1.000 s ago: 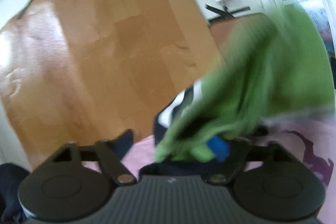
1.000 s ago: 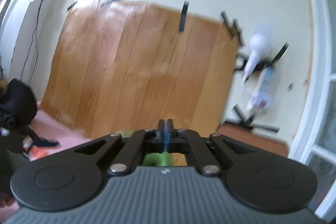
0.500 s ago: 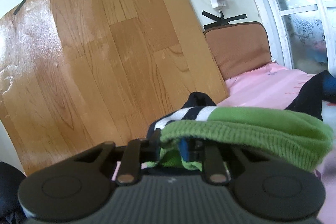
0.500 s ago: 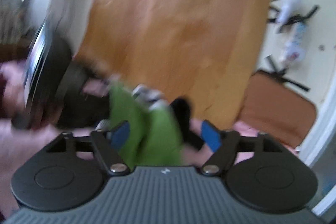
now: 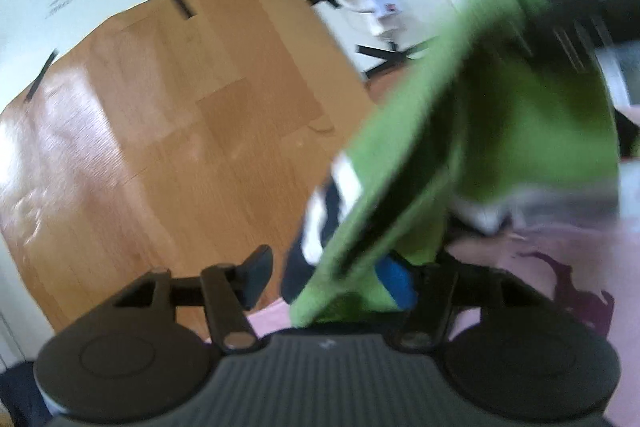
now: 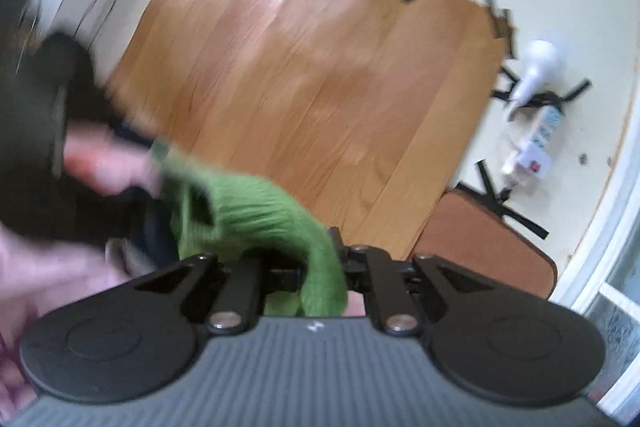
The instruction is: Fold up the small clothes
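Note:
A green knit garment (image 5: 492, 131) with navy and white stripes at one edge hangs lifted and blurred at the right of the left wrist view. My left gripper (image 5: 328, 275) is open, and the cloth drapes over its right finger (image 5: 396, 279). In the right wrist view the same green garment (image 6: 256, 211) runs from the left down between my right gripper's (image 6: 320, 267) fingers, which are shut on it. The left gripper and the hand holding it (image 6: 100, 167) show blurred at the left.
A wood-pattern sheet (image 5: 168, 131) is taped to the pale wall ahead. A brown cushion (image 6: 484, 247) and a power strip with a white plug (image 6: 532, 147) are to the right. Pink bedding (image 5: 560, 267) lies below. Dark clothes (image 6: 48, 131) lie to the left.
My left gripper has opened and let go of the green garment. My right gripper has shut on it and lifted it up to the right.

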{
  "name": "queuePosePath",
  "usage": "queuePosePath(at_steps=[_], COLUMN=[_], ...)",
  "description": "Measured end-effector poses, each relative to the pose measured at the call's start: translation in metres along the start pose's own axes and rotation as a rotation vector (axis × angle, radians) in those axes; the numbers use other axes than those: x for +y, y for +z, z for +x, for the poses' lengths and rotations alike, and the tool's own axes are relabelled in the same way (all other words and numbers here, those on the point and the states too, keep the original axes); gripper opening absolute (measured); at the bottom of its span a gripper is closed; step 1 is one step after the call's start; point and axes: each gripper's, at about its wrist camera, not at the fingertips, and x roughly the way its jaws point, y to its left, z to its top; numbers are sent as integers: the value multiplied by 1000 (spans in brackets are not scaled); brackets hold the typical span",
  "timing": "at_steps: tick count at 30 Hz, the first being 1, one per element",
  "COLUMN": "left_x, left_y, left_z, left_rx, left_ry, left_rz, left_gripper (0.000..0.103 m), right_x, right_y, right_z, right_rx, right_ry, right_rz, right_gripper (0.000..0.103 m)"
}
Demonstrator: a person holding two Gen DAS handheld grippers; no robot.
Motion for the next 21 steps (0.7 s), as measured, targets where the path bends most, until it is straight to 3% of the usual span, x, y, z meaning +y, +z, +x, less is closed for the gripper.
queuePosePath(at_steps=[6, 11, 13, 18, 21], left_x=[-12, -7, -4, 46, 86], left_y=[1, 16, 24, 53, 65], left_z=[11, 10, 4, -33, -70], left_rx=[23, 25, 3, -71, -164], left_ry=[-14, -57, -48, -26, -7], left_rz=[22, -20, -45, -287, -411], left_gripper=[59, 21, 18, 17, 14], right_x=[-22, -31, -31, -45, -64], right_y=[30, 42, 48, 68, 87], right_z=[-13, -27, -34, -49, -52], right_rx=[-67, -104, -127, -190, -202], right_ry=[-37, -43, -57, -117, -135], right_rz=[2, 12, -5, -3, 54], right_gripper=[14, 14, 14, 14, 14])
